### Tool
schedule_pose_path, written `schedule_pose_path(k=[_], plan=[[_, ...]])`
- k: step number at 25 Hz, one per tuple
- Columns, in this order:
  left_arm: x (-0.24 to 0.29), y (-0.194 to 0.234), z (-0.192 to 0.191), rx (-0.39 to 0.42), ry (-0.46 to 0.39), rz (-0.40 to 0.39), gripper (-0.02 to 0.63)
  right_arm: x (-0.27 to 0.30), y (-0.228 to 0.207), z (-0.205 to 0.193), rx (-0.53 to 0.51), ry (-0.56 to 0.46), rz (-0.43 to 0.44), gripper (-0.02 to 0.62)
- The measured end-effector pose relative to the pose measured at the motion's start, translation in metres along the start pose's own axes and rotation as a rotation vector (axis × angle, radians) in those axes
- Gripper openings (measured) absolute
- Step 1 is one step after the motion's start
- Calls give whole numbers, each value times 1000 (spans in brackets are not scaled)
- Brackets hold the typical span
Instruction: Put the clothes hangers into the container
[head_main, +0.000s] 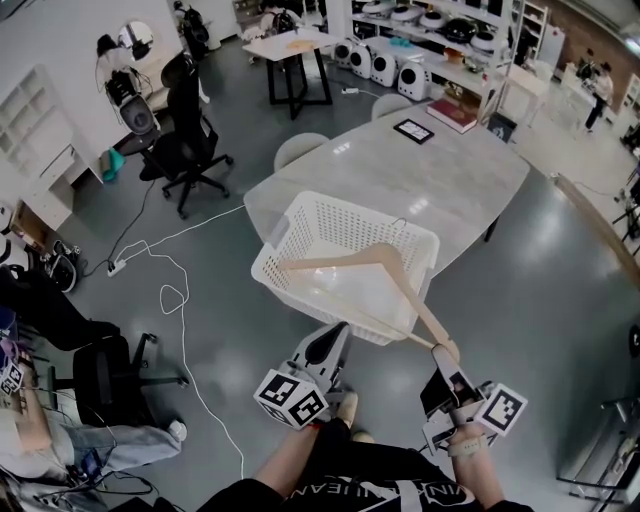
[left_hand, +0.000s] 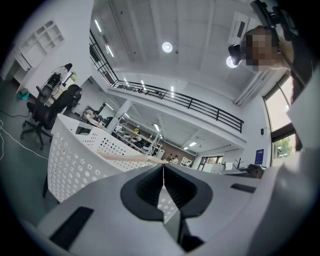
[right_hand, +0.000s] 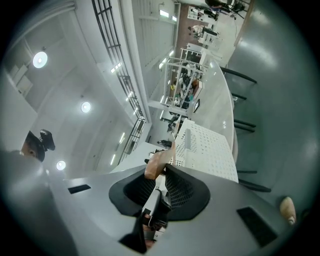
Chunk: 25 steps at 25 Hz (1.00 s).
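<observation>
A white perforated basket sits tilted at the near edge of the pale table. A wooden clothes hanger lies across its top, the metal hook toward the far rim. My right gripper is shut on the hanger's near right end; in the right gripper view that wooden end sticks out from between the jaws, with the basket beyond. My left gripper is shut at the basket's near edge, and perforated white wall shows between its jaws. The basket and hanger lie just ahead.
A tablet and a book lie at the table's far end. Pale chairs stand at its far side. A black office chair and a white cable are on the grey floor to the left. My shoes are below.
</observation>
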<state>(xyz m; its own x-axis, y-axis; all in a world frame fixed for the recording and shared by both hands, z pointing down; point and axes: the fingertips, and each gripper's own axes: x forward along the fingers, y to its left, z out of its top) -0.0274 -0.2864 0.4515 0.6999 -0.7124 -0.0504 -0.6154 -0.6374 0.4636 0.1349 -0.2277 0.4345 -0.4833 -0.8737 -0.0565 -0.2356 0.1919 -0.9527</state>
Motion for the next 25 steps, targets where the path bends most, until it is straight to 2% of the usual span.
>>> schedule_pose_path(k=[12,25], plan=[[-2,10,1,-2,-9,24,9,15,2,0,-80,70,-30,67],[0,18,2,-10,-9,41,9,29,-6,-4,-101,132,-71,67]])
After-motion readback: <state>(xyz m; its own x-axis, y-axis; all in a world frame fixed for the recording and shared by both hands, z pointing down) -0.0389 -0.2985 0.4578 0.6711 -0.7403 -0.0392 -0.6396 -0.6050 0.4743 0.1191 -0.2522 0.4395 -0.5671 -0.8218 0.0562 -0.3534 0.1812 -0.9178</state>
